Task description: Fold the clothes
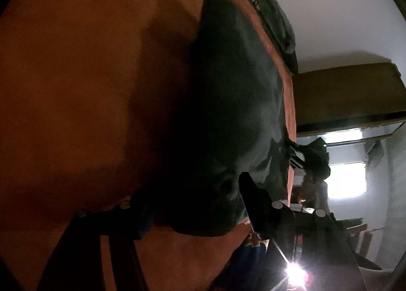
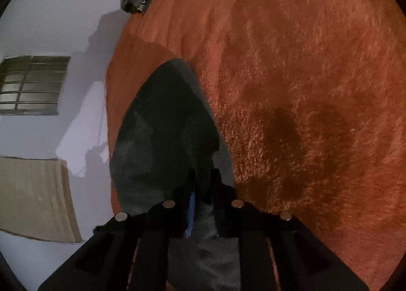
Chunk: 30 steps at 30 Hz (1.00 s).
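Domestic room, likely a bedroom. An orange fleece blanket (image 2: 304,75) is covering the wide soft surface; a folded dark garment (image 1: 274,24) is lying at its edge. White walls, a barred window (image 2: 33,85), cardboard (image 2: 33,197) leaning nearby.

Both my wrist cams close, angled down onto orange blanket (image 2: 304,62). Shared: dark garment (image 1: 228,113), folded green cloth (image 1: 274,24) at far edge.
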Available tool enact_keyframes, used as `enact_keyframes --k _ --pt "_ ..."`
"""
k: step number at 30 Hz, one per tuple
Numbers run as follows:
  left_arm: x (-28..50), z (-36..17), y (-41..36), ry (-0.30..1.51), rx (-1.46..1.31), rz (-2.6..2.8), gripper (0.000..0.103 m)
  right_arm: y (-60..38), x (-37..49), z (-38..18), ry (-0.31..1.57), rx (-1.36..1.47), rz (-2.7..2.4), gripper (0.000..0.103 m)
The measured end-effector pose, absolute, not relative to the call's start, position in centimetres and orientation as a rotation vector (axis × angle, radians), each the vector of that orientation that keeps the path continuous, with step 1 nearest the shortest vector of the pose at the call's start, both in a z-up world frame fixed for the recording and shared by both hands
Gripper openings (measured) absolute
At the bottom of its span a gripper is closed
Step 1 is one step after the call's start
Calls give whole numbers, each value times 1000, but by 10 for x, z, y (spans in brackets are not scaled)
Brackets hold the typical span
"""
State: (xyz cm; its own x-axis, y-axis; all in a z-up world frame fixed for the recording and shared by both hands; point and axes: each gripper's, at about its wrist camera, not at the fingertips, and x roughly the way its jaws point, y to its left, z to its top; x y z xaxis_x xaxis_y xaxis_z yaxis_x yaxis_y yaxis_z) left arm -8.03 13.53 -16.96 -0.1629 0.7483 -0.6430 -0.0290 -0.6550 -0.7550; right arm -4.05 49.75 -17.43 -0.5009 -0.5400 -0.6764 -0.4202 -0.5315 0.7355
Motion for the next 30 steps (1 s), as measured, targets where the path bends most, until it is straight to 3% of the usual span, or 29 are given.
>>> enact_keyframes --k 2,3,4,5,11,12,13,14,16,18,20,23,25,27,30 --pt "-99 -153 130 -806 -1529 1903 63 502 -50 -151 -1320 1551 -2300 34" --pt "-110 -147 132 -775 -1525 1926 63 504 -58 -140 -1241 1557 -2349 53" --pt "-125 -146 136 -746 -1539 1945 63 506 -70 -130 -1174 1554 -2389 64" --pt "-140 -147 141 -718 -1557 1962 63 506 -82 -124 -1124 1545 -2411 65" --pt "-214 -158 179 -643 -1591 2020 63 495 -164 -154 -917 1716 -2432 64" --pt "-219 -161 184 -642 -1590 2048 62 494 -172 -164 -923 1748 -2426 53" --pt "-223 -163 190 -642 -1589 2076 58 495 -174 -169 -958 1732 -2423 27" --pt "-223 -164 192 -654 -1566 2105 45 496 -174 -171 -1004 1691 -2422 18" --pt "-218 -163 196 -670 -1505 2168 36 498 -172 -171 -1068 1607 -2437 9" --pt "-212 -160 193 -682 -1465 2199 26 500 -162 -157 -1069 1498 -2483 7" --pt "-208 -161 189 -689 -1451 2210 25 502 -153 -144 -1057 1386 -2523 7" --pt "-213 -177 190 -673 -1491 2192 28 500 -167 -161 -909 1488 -2544 7" --pt "-214 -181 188 -688 -1516 2185 32 500 -177 -174 -847 1568 -2542 14" --pt "-212 -173 180 -754 -1537 2187 35 506 -177 -175 -921 1580 -2546 17" --pt "-194 -141 178 -676 -1511 2298 40 523 -153 -146 -1102 1426 -2626 21"
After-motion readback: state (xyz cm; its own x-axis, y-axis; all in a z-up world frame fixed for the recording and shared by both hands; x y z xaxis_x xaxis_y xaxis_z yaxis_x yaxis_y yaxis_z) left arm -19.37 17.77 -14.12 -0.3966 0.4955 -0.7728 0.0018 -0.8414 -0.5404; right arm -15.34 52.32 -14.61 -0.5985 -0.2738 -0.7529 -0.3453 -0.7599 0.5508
